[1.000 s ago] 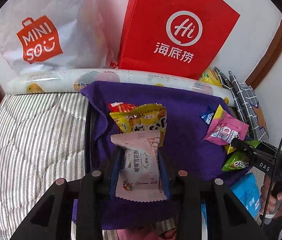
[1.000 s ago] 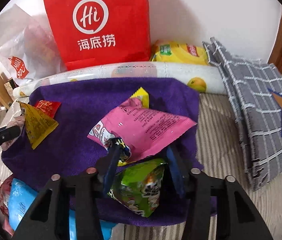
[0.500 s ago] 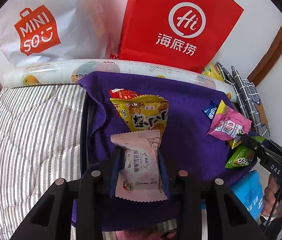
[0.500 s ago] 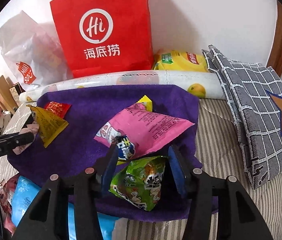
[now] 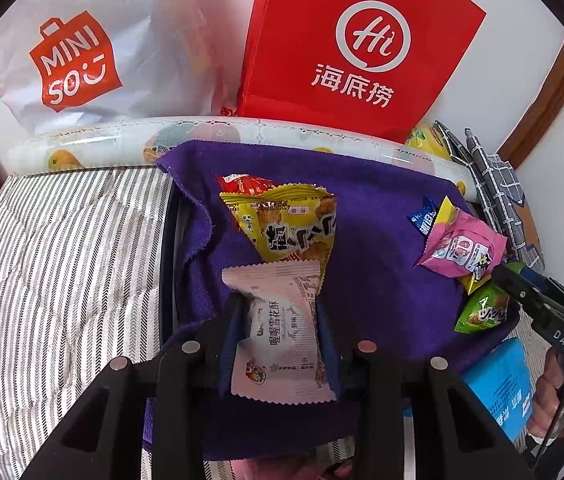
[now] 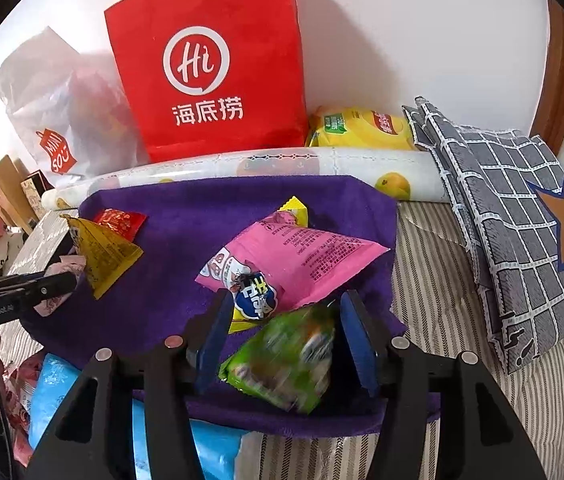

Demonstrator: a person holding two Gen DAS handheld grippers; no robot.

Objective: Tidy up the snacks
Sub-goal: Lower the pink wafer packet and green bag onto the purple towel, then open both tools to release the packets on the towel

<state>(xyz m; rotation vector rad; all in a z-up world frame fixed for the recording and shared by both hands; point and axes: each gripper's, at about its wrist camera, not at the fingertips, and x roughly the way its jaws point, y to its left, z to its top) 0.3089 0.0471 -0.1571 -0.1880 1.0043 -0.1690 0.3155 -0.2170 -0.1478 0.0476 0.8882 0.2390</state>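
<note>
Snacks lie scattered on a purple cloth (image 5: 382, 248) spread over a striped bed (image 5: 62, 264). The left gripper (image 5: 278, 332) pinches a pale pink packet (image 5: 282, 336) at the cloth's near left, just below a yellow packet (image 5: 290, 228). The right gripper (image 6: 286, 336) has its fingers spread around a green packet (image 6: 286, 364), blurred, at the near right edge; whether they touch it is unclear. A pink bag (image 6: 298, 264) lies just beyond it. A red bag (image 6: 210, 60) stands behind.
</note>
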